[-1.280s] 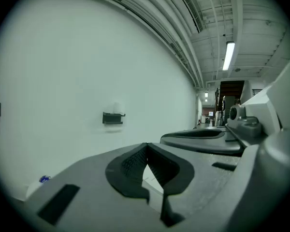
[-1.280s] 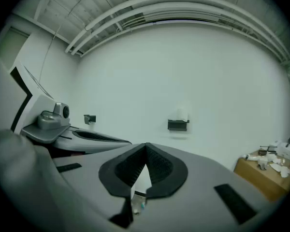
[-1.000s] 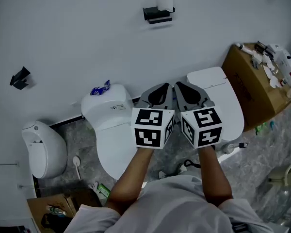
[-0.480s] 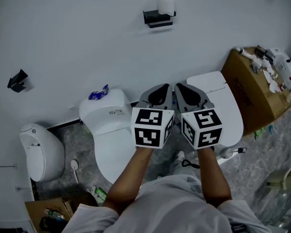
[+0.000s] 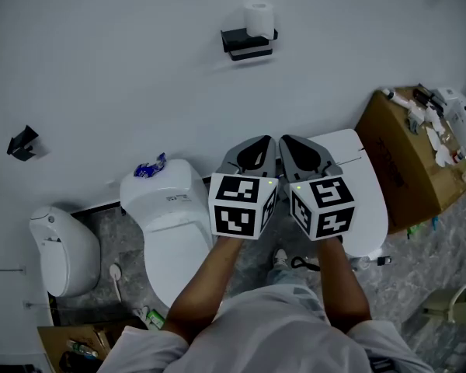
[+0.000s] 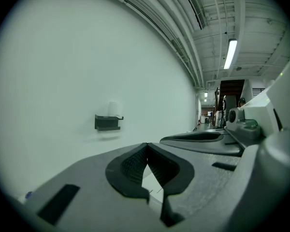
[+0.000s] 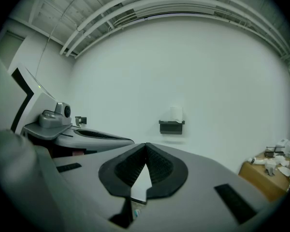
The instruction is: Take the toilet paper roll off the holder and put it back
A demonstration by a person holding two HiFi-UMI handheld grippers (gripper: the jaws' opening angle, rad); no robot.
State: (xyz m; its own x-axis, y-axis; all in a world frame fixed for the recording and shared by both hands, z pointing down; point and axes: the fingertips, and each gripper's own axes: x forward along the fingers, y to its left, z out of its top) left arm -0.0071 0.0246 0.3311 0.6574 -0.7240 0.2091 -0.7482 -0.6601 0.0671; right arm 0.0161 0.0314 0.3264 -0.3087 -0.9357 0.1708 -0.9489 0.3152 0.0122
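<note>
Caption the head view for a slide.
Left tool and right tool, both shut and empty, point side by side toward the toilet paper roll on its black wall holder.

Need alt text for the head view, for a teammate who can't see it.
The left gripper and right gripper sit side by side, fingers shut and empty, pointing at a white wall. The toilet paper roll stands on its black holder high on that wall, far from both; a toilet is below.

No legible text; small print on toilet tank (image 5: 161, 193) unreadable.
</note>
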